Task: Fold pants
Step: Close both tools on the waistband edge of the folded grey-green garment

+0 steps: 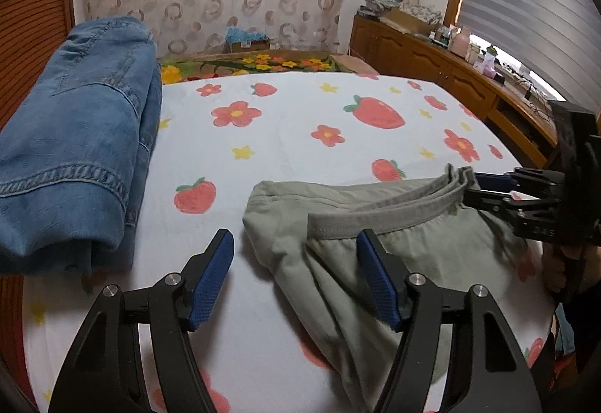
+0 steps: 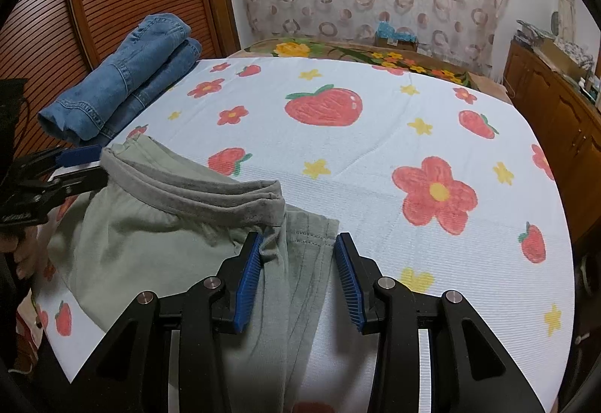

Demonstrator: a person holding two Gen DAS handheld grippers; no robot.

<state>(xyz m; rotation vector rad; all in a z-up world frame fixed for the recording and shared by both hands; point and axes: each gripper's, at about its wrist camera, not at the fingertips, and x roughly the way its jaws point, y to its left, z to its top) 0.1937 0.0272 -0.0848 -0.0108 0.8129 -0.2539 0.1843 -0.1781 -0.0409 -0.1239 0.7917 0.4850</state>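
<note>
From here I see the green pants bunched at the bed's near edge on the strawberry sheet, my left claw and right claw both parted around cloth, clamping nothing, folded jeans far left.

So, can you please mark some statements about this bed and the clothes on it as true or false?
1. Folded jeans lie at the left side of the bed. True.
2. The green pants have a red waistband. False: the waistband is grey.
3. The sheet shows strawberries and flowers. True.
4. The jeans lie on top of the green pants. False: they lie apart, with sheet between them.
5. The left tongs are shut. False: they are open, with the pads well apart.
</note>
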